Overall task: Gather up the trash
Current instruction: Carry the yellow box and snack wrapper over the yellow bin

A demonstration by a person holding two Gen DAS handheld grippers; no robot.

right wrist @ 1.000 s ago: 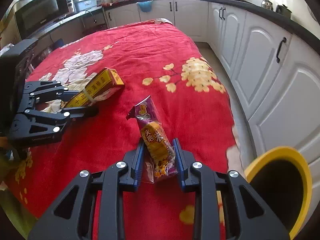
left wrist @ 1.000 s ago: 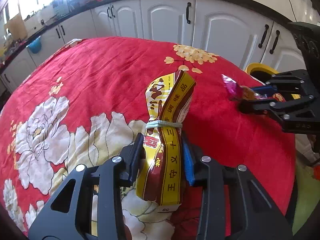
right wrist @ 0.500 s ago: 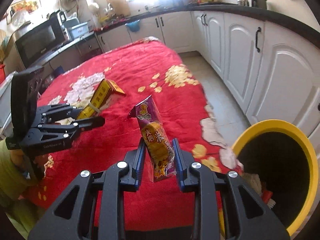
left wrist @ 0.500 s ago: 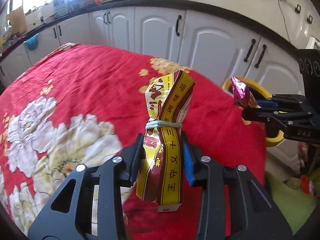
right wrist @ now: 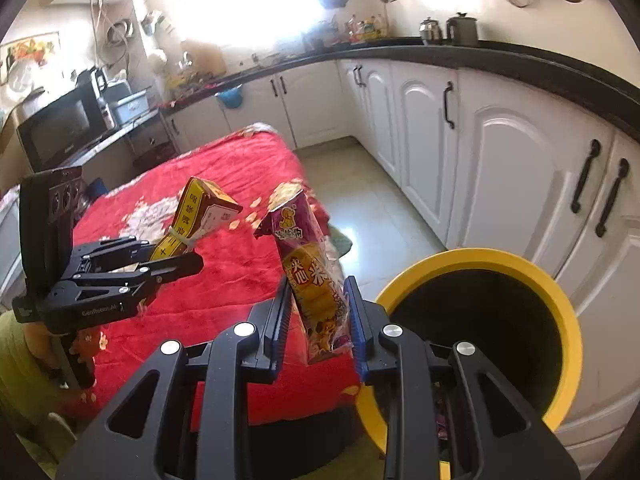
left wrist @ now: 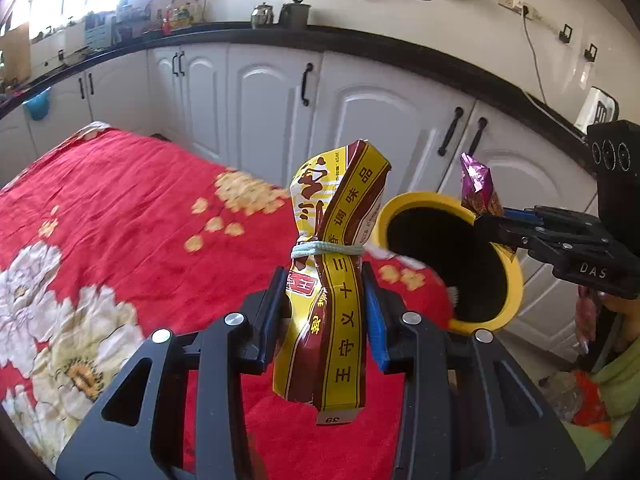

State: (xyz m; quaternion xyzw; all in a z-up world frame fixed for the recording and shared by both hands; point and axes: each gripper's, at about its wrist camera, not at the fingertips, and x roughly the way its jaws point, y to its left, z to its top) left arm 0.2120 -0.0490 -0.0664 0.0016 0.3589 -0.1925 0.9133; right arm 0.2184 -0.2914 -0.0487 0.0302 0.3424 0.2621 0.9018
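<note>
My left hand-held gripper (left wrist: 325, 312) pinches the light, crinkly yellow packet (left wrist: 328, 280) below its string; my right hand-held gripper (right wrist: 317, 316) clamps the flimsy purple wrapper (right wrist: 310, 276) beside the yellow bin (right wrist: 560, 304).

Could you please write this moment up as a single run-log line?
left gripper: shut on yellow-and-brown tied seasoning packet | right gripper: shut on purple snack wrapper | round yellow bin: open, beside red floral tablecloth | release: not yet

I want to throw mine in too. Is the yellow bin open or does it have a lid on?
Open. The yellow bin shows a bare rim around a dark hollow, no lid on it.
</note>
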